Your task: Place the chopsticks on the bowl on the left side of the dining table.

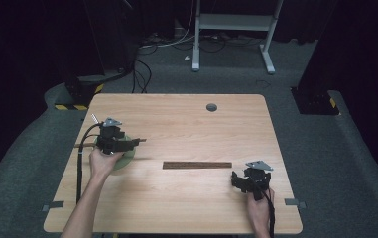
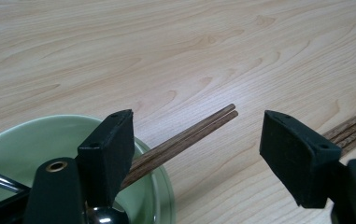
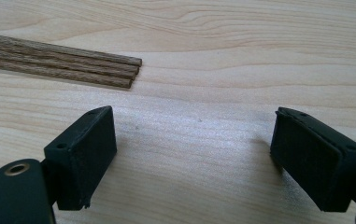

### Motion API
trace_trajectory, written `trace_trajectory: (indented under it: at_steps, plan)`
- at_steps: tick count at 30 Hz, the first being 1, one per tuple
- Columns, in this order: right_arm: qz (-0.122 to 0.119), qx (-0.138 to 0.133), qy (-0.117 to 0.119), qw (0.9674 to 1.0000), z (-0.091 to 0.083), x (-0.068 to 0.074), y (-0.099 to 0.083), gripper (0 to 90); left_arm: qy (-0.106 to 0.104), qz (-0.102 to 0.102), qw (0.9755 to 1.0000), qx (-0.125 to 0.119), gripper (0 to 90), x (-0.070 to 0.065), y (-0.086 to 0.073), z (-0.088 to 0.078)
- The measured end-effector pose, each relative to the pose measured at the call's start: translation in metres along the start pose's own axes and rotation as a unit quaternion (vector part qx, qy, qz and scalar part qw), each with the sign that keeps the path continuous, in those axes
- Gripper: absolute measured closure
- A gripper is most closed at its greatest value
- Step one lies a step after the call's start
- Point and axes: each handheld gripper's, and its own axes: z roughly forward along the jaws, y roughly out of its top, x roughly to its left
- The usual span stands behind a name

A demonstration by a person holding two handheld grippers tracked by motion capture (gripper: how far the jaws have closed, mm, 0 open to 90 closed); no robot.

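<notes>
Chopsticks, a pair of slim brown wooden sticks with squared tips (image 2: pixel 185 140), lie across the rim of a pale green glazed round bowl (image 2: pixel 26 140) near the left edge of the light, wavy-grained rectangular wooden table (image 1: pixel 186 198); in the left gripper view their ends jut out past the bowl over bare wood, side by side and touching each other. The left gripper (image 2: pixel 196 140) hovers right over them, its two blocky black jaws standing wide apart, one just beside the sticks and the other well clear, neither pad pressing on them. A shiny rounded metal piece (image 2: pixel 102 215) shows low in that view, inside the bowl; what it is cannot be told. In the high view the left gripper (image 1: pixel 127 144) sits above the bowl (image 1: pixel 127 159), held by the person's left hand (image 1: pixel 102 162). Near the middle of the table, toward the near edge, a flat row of more dark brown wooden chopsticks (image 1: pixel 197 165) lies parallel to that edge. The right gripper (image 1: pixel 236 179) rests near the near right corner, just beside the row's right end, with its matte black jaws spread wide and nothing between them but table. In the right gripper view the row's cut ends (image 3: pixel 96 70) lie ahead, apart from the jaws. A small round grey grommet (image 1: pixel 211 107) sits near the far edge.
</notes>
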Motion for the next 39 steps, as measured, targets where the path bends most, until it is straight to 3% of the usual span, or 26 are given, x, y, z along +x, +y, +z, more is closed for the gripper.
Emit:
trace_trajectory:
  at_steps: [24, 39]
  plan:
    - [0.000, 0.000, 0.000, 1.0000, 0.000, 0.000, 0.000, 13.9, -0.012, -0.001, 0.9992, -0.039, 25.5, -0.010, 0.000, -0.021]
    - [0.000, 0.000, 0.000, 1.0000, 0.000, 0.000, 0.000, 13.9, -0.023, -0.015, 0.9975, -0.065, 24.1, -0.013, -0.007, -0.032]
